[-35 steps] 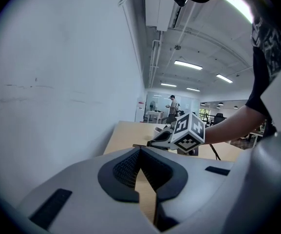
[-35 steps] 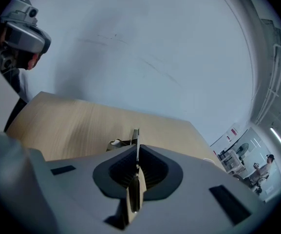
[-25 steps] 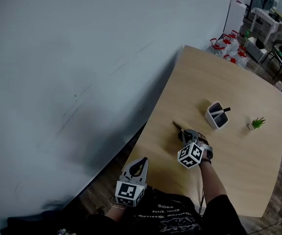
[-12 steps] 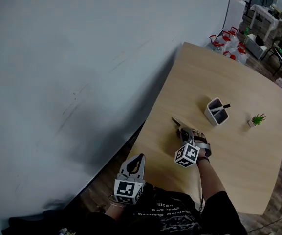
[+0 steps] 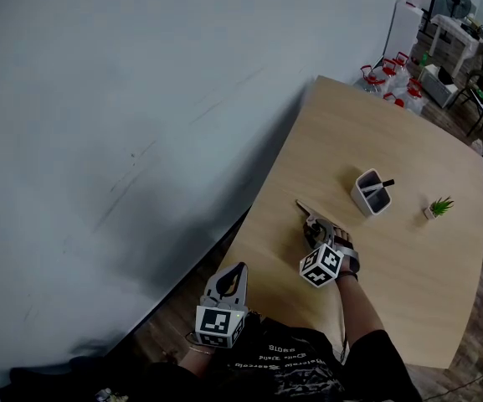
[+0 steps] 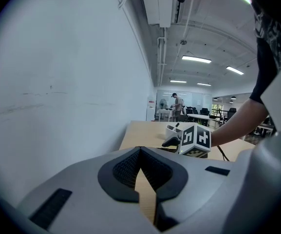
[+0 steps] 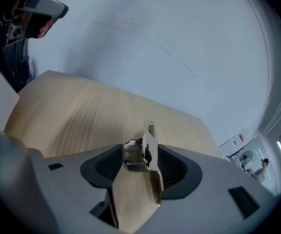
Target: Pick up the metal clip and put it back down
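Note:
The metal clip (image 7: pixel 141 154) is a silver spring clip with a long flat handle. It stands between the pads of my right gripper (image 7: pixel 139 165), over the wooden table (image 7: pixel 77 111). The jaws have just been opening, and a gap shows beside the clip on the right pad's side. In the head view the clip (image 5: pixel 306 215) pokes out ahead of the right gripper (image 5: pixel 315 228), near the table's left edge. My left gripper (image 5: pixel 236 273) hangs off the table's near left corner. Its jaws (image 6: pixel 140 152) are shut with nothing between them.
A white pen holder (image 5: pixel 371 193) with a black pen stands further along the table (image 5: pixel 392 124), with a small potted plant (image 5: pixel 439 208) to its right. Red-capped bottles (image 5: pixel 387 78) sit on the floor past the far end. A pale wall (image 5: pixel 141 99) runs along the left.
The right gripper has settled slightly lower over the table, with the clip still at its jaws. The left gripper has kept still.

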Available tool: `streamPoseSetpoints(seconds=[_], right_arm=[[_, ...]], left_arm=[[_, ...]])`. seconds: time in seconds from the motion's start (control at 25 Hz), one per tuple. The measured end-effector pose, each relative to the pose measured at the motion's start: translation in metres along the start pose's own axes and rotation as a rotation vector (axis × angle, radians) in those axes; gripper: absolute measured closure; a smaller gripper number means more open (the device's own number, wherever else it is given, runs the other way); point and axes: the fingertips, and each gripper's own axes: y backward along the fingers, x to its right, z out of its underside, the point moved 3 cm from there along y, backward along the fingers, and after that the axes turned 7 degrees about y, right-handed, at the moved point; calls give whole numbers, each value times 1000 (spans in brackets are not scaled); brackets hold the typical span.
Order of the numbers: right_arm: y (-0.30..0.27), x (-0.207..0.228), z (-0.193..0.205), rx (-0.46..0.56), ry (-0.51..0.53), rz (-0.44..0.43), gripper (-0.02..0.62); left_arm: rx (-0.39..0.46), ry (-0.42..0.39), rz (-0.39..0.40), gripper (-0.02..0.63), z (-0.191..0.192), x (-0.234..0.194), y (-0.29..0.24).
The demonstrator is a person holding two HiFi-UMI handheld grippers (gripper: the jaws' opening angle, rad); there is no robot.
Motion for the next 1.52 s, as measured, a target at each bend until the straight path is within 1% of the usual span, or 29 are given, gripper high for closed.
streamPoseSetpoints(seconds=[0.04,0.08,0.2,0.32,0.44,0.64,0.8,0.88,1.0,1.08,1.28,1.52], right_arm=[[4,0,0,6,-28,-1,347],[9,-1,0,14,-60,0,342],[24,-2,2,40,-178,7,339],[45,-3,3,79,-303,33,339],[72,-3,1,129,-407,80,339],[120,-6,-3,187,-512,169,339],[161,-19,-3,234,-631,253,339],[182,-28,-4,258,-661,293,339],[209,-44,-6,277,-678,348,339],[222,-57,-5,274,-708,376,339],[240,-86,7,249,-836,432,339],[246,-94,6,224,-841,450,339]], left_arm=[[1,-1,5,598,1,1,1],[-1,-2,12,597,2,2,2],[-11,-5,32,597,6,5,4],[-8,-5,60,597,9,10,4],[15,22,93,597,4,15,6],[22,-3,154,597,5,21,3],[33,-1,221,597,3,29,8],[39,18,260,597,3,34,11],[36,38,308,597,5,41,11],[30,24,341,597,7,44,13],[13,-22,402,597,13,48,21],[12,-59,447,597,13,55,24]])
